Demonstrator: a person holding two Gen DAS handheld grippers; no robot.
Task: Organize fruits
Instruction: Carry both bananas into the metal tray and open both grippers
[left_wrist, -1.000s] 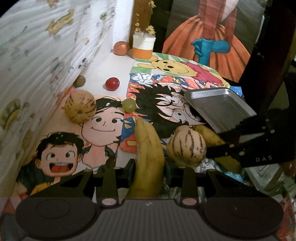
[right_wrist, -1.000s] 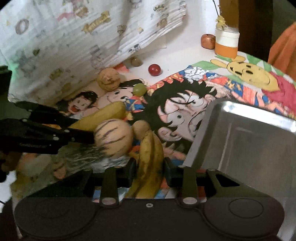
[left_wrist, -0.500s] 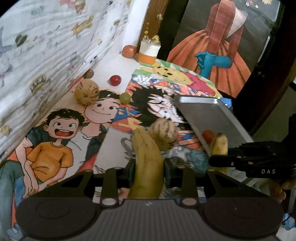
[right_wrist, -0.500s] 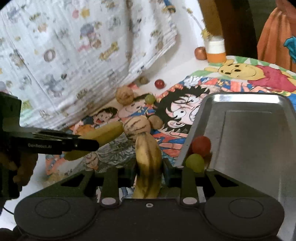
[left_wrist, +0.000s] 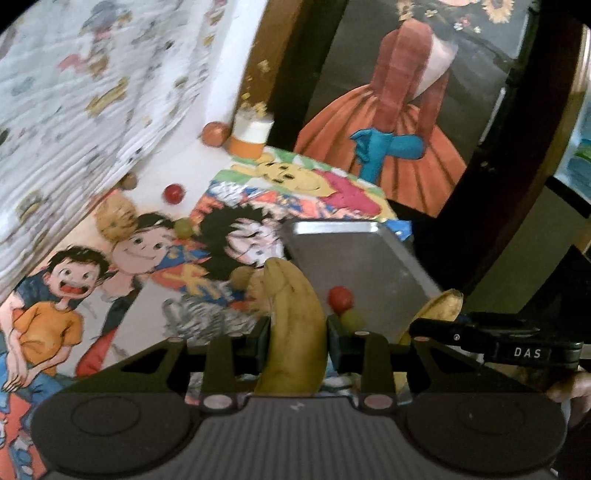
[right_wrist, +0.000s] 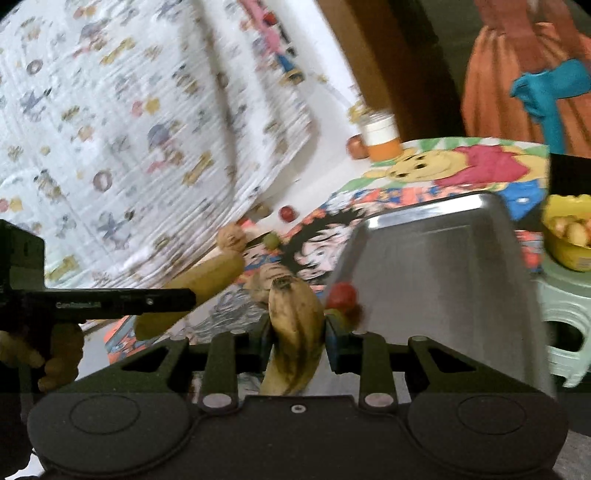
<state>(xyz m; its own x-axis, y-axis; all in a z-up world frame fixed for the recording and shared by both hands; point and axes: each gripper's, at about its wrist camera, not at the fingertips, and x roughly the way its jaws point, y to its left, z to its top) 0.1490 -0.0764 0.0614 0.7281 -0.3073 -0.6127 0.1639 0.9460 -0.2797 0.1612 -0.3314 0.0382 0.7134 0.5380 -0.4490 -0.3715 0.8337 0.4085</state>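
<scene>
My left fingers (left_wrist: 297, 328) clamp one banana (left_wrist: 293, 332); my right fingers (right_wrist: 295, 328) clamp a spotted banana (right_wrist: 293, 328). Both hang at the tray's (left_wrist: 364, 266) near edge. I should carry them over the rim, clear of the red fruit (left_wrist: 340, 298), lower flat, then release.

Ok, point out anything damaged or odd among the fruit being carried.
The yellow banana gripped in the right gripper has dark brown blotches and streaks down its peel; the left gripper's banana looks cleaner.
</scene>
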